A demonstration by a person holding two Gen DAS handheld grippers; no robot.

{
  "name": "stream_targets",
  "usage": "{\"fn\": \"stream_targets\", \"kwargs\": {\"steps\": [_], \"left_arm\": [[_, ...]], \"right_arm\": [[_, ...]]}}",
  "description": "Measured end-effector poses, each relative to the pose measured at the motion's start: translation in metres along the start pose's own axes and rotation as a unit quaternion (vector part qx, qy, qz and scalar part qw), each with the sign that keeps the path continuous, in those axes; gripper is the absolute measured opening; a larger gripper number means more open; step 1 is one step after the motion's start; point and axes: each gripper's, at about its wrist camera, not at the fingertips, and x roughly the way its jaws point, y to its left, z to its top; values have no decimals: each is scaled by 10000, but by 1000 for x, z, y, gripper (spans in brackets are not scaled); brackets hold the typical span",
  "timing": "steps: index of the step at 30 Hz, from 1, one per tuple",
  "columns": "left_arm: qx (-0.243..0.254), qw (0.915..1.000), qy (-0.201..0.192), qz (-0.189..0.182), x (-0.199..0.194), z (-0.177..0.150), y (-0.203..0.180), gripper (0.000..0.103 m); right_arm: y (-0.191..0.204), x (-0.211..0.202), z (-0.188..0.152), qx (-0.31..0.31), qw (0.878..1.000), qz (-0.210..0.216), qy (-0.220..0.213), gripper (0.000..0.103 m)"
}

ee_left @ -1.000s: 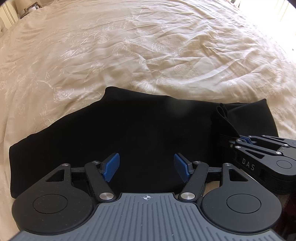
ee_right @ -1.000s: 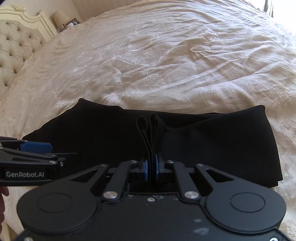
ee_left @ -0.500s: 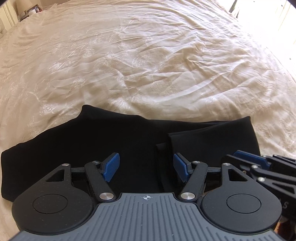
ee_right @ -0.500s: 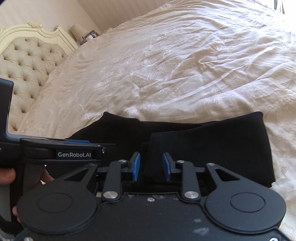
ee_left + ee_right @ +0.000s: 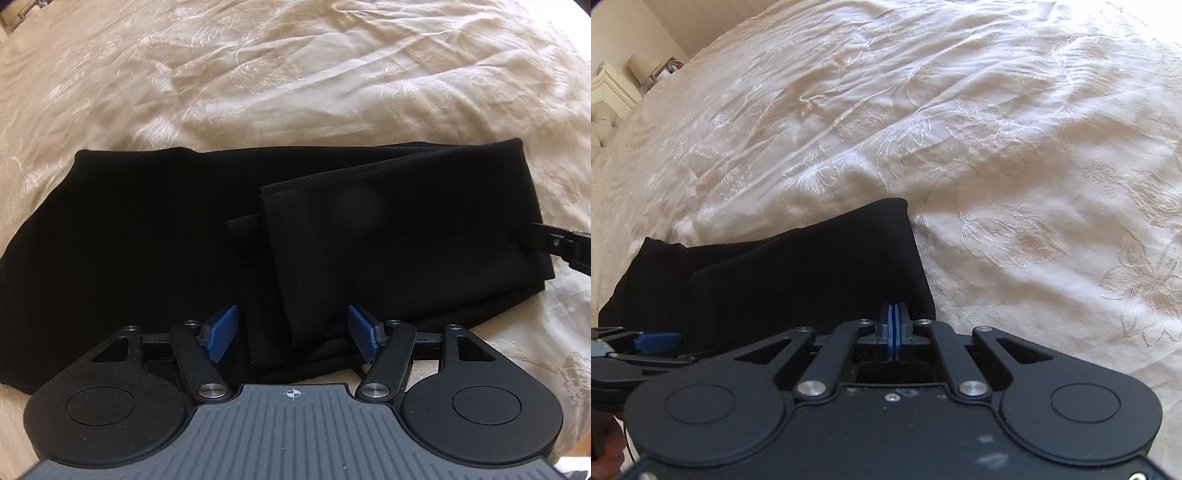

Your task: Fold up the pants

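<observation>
1. Lying across the near part of the bedspread (image 5: 295,92), the black pants (image 5: 129,240) form a long dark band; a folded-over layer covers the right half, its stitched hem edge running down the middle of the left wrist view. The cloth is so dark that seams, pockets and the number of layers cannot be made out, and the nearest edge is hidden behind the gripper body.
2. Left gripper (image 5: 293,334): the two blue pads are spread wide, one on each side of the folded layer's near end, and neither can be seen pressing on the cloth. Whether the tips touch the fabric beneath cannot be told.
3. At the right edge of the left wrist view, only a black linkage of the other tool shows beside the right end of the pants; the rest is cut off by the frame.
4. Right gripper (image 5: 894,325): the blue pads are pressed together with nothing visible between them, over the right end of the pants, near the edge where cloth meets bedspread. Contact with the fabric cannot be judged.
5. Upper left of the right wrist view: a lamp (image 5: 642,70) and a pale headboard (image 5: 609,92), both small and partly cropped. A fingertip shows at the lower left corner, mostly cut off.
</observation>
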Motion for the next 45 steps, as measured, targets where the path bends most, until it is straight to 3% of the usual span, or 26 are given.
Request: {"fn": "stream_targets", "kwargs": {"steps": [2,9,16,21,25,30,32,34,40,45], "left_arm": [[-219,9998,9,1,-7,-1,6,63],[-527,9965,-521,399,-54,-29,41,63],[-1523,9836,-630,726,-77,-70,110,63],[-2003,9742,-687,784,-81,-82,157,63],[-2034,9716,-724,965,-83,-90,189,64],[-2133,9650,-841,1275,-87,-106,229,64],[-2209,9662,-819,1050,-85,-114,246,64],[-2236,9678,-738,889,-80,-120,262,64],[-2042,9734,-652,806,-67,-129,294,63],[-1988,9753,-633,726,-61,-135,315,63]], "right_arm": [[0,-1,-1,-78,10000,36,13,6],[9,-26,4,-371,9985,328,-230,21],[53,-52,7,-1124,9904,561,-569,30],[98,-57,-3,-1490,9861,425,-592,30],[136,-56,-18,-1392,9881,251,-612,31],[188,-41,-33,-1269,9896,511,-439,32],[210,-30,-35,-1366,9886,555,-300,32],[232,-14,-32,-1482,9865,693,-10,25],[284,24,-11,-1453,9869,676,-193,12],[310,64,15,-1287,9900,507,-258,12]]}}
